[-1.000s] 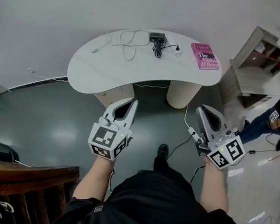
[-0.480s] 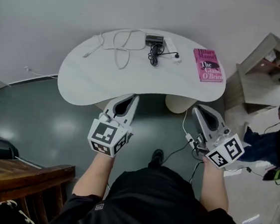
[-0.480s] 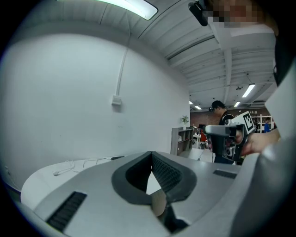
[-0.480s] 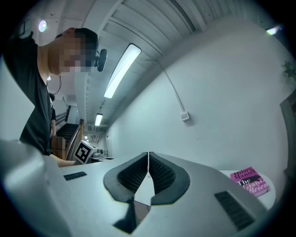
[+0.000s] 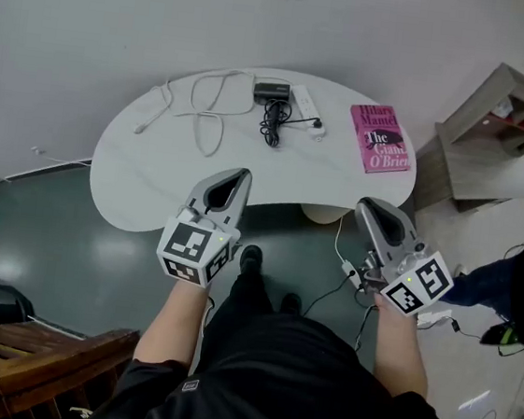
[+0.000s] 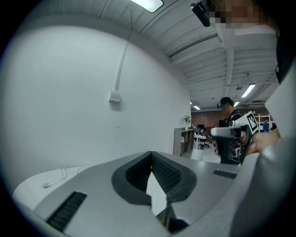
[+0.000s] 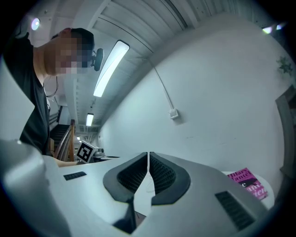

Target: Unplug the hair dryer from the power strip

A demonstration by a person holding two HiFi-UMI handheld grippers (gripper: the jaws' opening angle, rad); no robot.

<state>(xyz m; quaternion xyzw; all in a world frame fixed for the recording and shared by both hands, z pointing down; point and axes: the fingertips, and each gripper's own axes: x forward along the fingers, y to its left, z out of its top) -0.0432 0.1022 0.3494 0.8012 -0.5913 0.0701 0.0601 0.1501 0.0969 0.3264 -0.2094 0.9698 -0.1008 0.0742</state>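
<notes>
On the white curved table (image 5: pixel 153 177) the black hair dryer (image 5: pixel 272 90) lies at the far edge, its coiled black cord (image 5: pixel 273 121) in front of it. Beside it is a white power strip (image 5: pixel 305 100) with a plug (image 5: pixel 318 123) near its end. My left gripper (image 5: pixel 237 177) hovers over the table's near edge, jaws shut and empty. My right gripper (image 5: pixel 366 209) is level with it, just off the table's near right edge, also shut on nothing. In the left gripper view the left gripper (image 6: pixel 151 155) points at the wall; the right gripper (image 7: pixel 148 155) faces the wall too.
A pink book (image 5: pixel 379 137) lies at the table's right end, a loose white cable (image 5: pixel 204 103) at its left. A shelf unit (image 5: pixel 482 135) and another person (image 5: pixel 517 280) are to the right. A floor cable (image 5: pixel 349 270) runs under the table. A wooden rail (image 5: pixel 27 374) is behind, lower left.
The table has come nearer in the head view. Both grippers have advanced from over the floor to the table's near edge, still shut.
</notes>
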